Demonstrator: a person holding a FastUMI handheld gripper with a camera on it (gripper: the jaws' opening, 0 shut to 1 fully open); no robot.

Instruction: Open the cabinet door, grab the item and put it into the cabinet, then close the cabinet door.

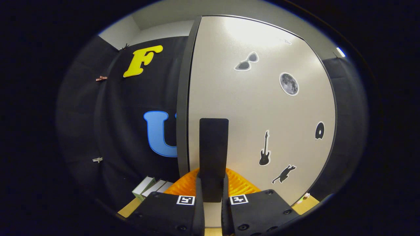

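A pale grey cabinet door (pixel 256 108) with several black stickers stands straight ahead of me. Its dark left edge (pixel 182 98) runs from top to bottom. A flat black upright handle (pixel 213 144) sticks out from the door near that edge. My gripper (pixel 212 185) is shut on the handle's lower end, one finger pressing on each side. I cannot tell whether the door is ajar. Left of the fingers, low down, a few white and green boxes (pixel 149 186) lie on the wooden table (pixel 129 207).
The booth's black cloth wall (pixel 124 124) hangs left of the cabinet, with small clips on it. A small pale object (pixel 304 196) lies by the door's lower right corner on the table. A dark strip of the cabinet's right side (pixel 344 131) shows beyond the door.
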